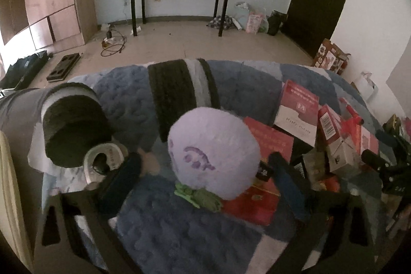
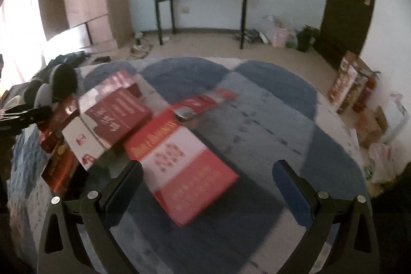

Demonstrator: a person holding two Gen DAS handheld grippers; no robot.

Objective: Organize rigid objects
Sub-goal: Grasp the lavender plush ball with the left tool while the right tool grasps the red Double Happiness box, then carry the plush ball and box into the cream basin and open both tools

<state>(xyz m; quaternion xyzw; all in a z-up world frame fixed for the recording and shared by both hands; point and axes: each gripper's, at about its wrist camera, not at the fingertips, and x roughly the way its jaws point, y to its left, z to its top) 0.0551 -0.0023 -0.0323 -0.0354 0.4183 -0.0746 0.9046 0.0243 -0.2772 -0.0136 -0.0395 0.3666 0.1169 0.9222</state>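
Already both my grippers gape empty over the blue quilted blanket (image 2: 269, 84): left gripper (image 1: 205, 166) straddling a lilac plush ball (image 1: 213, 150), right gripper (image 2: 208, 168) above a red-and-white flat box (image 2: 185, 166). Closing left risks grabbing plush, not boxes.

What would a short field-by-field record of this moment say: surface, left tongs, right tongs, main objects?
surface: blue and white blanket
left tongs: open, on either side of the purple plush ball
right tongs: open, empty, above the red and white flat box
other objects: dark red book, tape roll
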